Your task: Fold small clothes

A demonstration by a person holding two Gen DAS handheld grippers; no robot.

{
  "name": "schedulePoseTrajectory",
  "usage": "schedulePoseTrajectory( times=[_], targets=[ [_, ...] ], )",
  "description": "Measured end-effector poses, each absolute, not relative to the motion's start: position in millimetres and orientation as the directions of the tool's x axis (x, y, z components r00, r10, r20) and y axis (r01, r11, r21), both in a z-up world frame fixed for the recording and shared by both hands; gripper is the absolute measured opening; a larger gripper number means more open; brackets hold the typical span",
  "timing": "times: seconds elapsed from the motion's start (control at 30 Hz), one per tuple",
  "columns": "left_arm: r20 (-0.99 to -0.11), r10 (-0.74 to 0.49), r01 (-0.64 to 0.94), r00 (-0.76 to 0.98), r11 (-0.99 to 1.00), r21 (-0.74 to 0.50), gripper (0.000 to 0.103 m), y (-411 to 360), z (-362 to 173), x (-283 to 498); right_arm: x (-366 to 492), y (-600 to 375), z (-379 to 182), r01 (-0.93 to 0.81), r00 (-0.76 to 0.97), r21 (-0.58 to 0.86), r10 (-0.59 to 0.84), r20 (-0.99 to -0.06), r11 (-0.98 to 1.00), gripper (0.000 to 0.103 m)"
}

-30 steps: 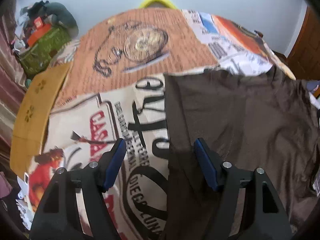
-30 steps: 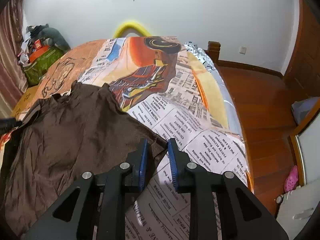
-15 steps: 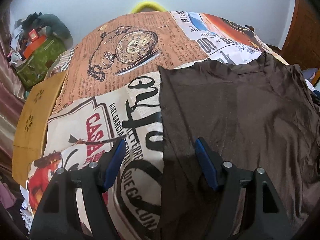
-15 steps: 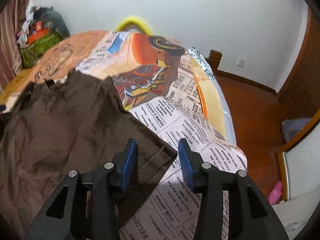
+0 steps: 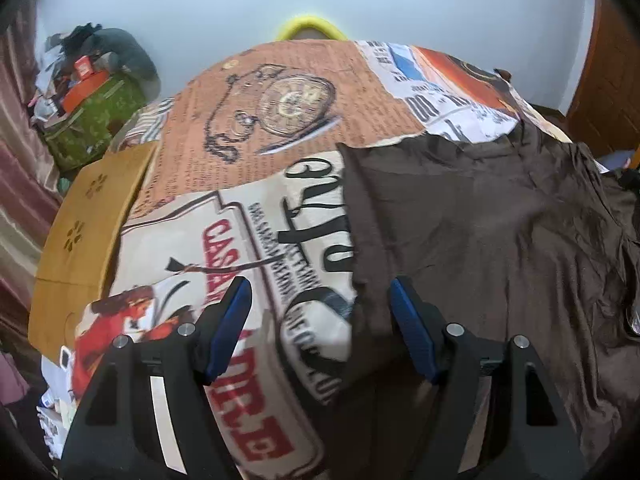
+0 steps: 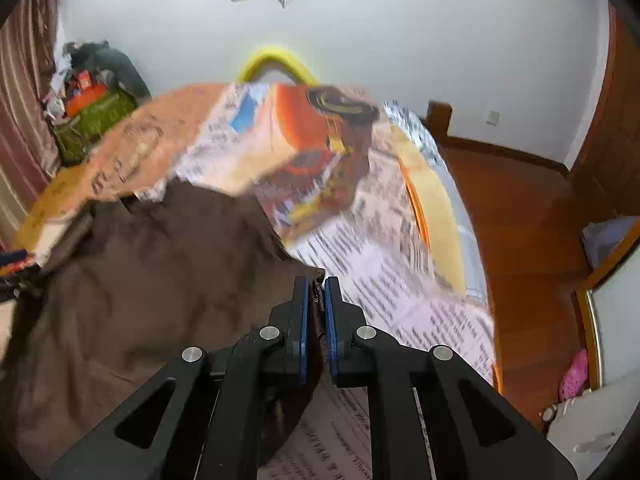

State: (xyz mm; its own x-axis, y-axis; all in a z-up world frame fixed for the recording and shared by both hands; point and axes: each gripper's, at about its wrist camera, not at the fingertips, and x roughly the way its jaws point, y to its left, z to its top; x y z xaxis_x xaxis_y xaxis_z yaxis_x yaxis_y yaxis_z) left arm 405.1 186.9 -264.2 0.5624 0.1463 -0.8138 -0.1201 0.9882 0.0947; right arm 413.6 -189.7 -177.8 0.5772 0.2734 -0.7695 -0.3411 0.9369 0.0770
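Currently the right gripper pinches the brown shirt corner; the left gripper, jaws spread, should clamp its hem before lifting evenly.

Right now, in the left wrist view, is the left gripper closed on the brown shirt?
No, the left gripper stands wide open, its fingers astride the edge of the brown shirt without clamping it.
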Motion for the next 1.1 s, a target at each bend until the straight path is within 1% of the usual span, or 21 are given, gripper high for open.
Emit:
schedulePoseTrajectory(
  times=[0.17, 0.3, 0.43, 0.6, 0.67, 0.73, 0.8, 0.93, 0.97, 1.03, 1.1],
  targets=[
    [-0.799, 0.137, -0.139, 0.585, 0.988, 0.068, 0.071, 199, -253, 388, 406, -164, -146, -0.394, 0.589, 0.094, 0.329, -0.738, 0.914, 0.007],
    [-0.783, 0.144, -0.135, 0.606, 0.988, 0.077, 0.071, 203, -244, 373, 405, -130, -131, -0.438, 0.586, 0.095, 0.365, -0.723, 0.894, 0.007],
    [-0.777, 0.14, -0.121, 0.614, 0.989, 0.082, 0.071, 204, -237, 359, 412, -99, -137, -0.463, 0.567, 0.107, 0.386, -0.728, 0.88, 0.007],
    [-0.777, 0.134, -0.097, 0.616, 0.991, 0.095, 0.071, 198, -240, 351, 417, -64, -168, -0.49, 0.492, 0.143, 0.408, -0.769, 0.86, 0.007],
    [-0.778, 0.14, -0.094, 0.612, 0.99, 0.104, 0.071, 195, -241, 351, 413, -54, -178, -0.508, 0.444, 0.17, 0.426, -0.788, 0.844, 0.011],
    [-0.781, 0.132, -0.09, 0.61, 0.991, 0.097, 0.071, 193, -242, 352, 406, -50, -181, -0.52, 0.397, 0.19, 0.433, -0.809, 0.833, 0.011],
    [-0.783, 0.117, -0.084, 0.611, 0.993, 0.083, 0.071, 191, -240, 354, 396, -55, -170, -0.54, 0.404, 0.206, 0.466, -0.787, 0.816, 0.014],
    [-0.776, 0.102, -0.085, 0.622, 0.994, 0.062, 0.072, 183, -233, 364, 386, -80, -141, -0.54, 0.443, 0.237, 0.512, -0.736, 0.807, 0.03],
    [-0.774, 0.101, -0.088, 0.625, 0.994, 0.059, 0.073, 183, -232, 367, 385, -84, -137, -0.539, 0.451, 0.233, 0.512, -0.731, 0.809, 0.031],
    [-0.769, 0.107, -0.098, 0.63, 0.993, 0.058, 0.08, 181, -233, 374, 380, -94, -133, -0.544, 0.472, 0.201, 0.495, -0.729, 0.815, 0.031],
    [-0.774, 0.125, -0.115, 0.621, 0.991, 0.067, 0.08, 180, -238, 383, 378, -99, -139, -0.542, 0.491, 0.147, 0.453, -0.744, 0.827, 0.031]
  ],
)
